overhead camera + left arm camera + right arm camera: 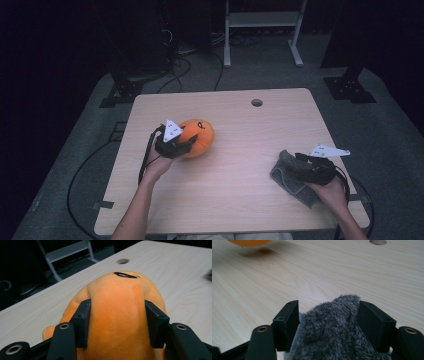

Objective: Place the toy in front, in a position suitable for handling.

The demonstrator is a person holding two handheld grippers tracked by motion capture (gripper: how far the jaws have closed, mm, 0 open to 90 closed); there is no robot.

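Left gripper, high view: clamped on the orange plush, left of the table's middle.
Right gripper, high view: on the grey furry cloth near the right edge, well apart from the plush.
Left gripper view: jaws squeeze the plush; cable hole beyond.
Right gripper view: jaws flank the cloth, both pads touching; bare wood ahead.

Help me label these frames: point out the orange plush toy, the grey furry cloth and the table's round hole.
orange plush toy [200,136], high view, its upper side.
grey furry cloth [332,327], right gripper view, bunched middle.
round hole [257,102], high view, its centre.
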